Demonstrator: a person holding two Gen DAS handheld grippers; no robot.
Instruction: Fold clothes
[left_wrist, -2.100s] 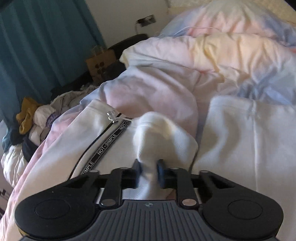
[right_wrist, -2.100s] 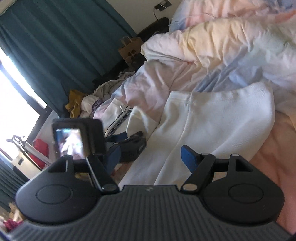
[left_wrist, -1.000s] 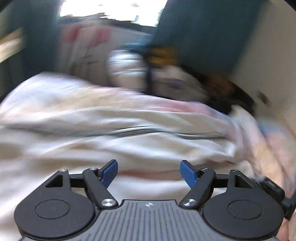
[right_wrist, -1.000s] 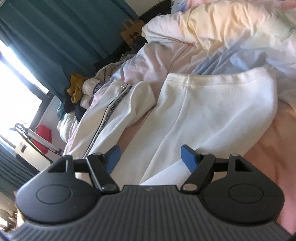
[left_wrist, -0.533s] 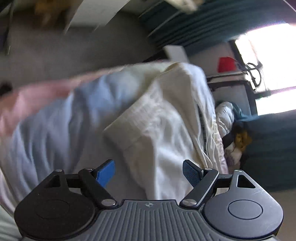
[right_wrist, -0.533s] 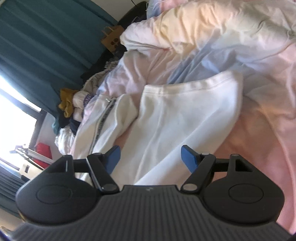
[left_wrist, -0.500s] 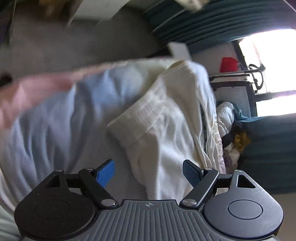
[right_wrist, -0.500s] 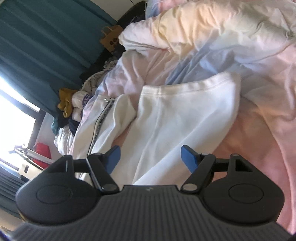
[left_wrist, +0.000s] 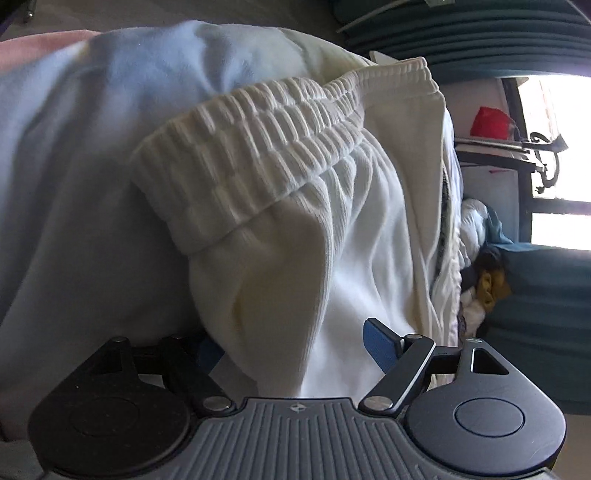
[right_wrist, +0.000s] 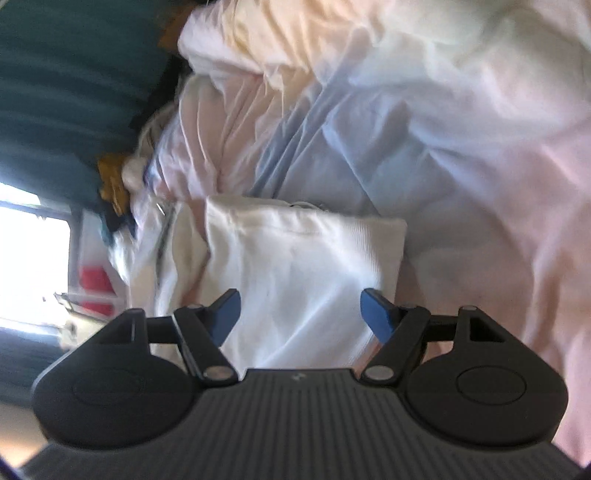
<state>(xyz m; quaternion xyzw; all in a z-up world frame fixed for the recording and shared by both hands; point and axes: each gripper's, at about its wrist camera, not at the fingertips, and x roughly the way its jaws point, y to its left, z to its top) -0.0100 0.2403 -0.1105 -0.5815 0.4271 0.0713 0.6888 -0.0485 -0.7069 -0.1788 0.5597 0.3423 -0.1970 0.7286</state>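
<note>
Left wrist view: left tongs (left_wrist: 295, 347) wide, straddling white trousers (left_wrist: 295, 221) below the waistband (left_wrist: 280, 147); close squarely. Right tongs (right_wrist: 300, 310) wide, empty.

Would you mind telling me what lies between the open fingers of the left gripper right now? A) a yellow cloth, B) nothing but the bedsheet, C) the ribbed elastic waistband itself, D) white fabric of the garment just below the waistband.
D: in the left wrist view the left gripper stands open with white fabric of the white garment bulging between its fingers, while the ribbed waistband lies farther ahead, beyond the fingertips.
</note>
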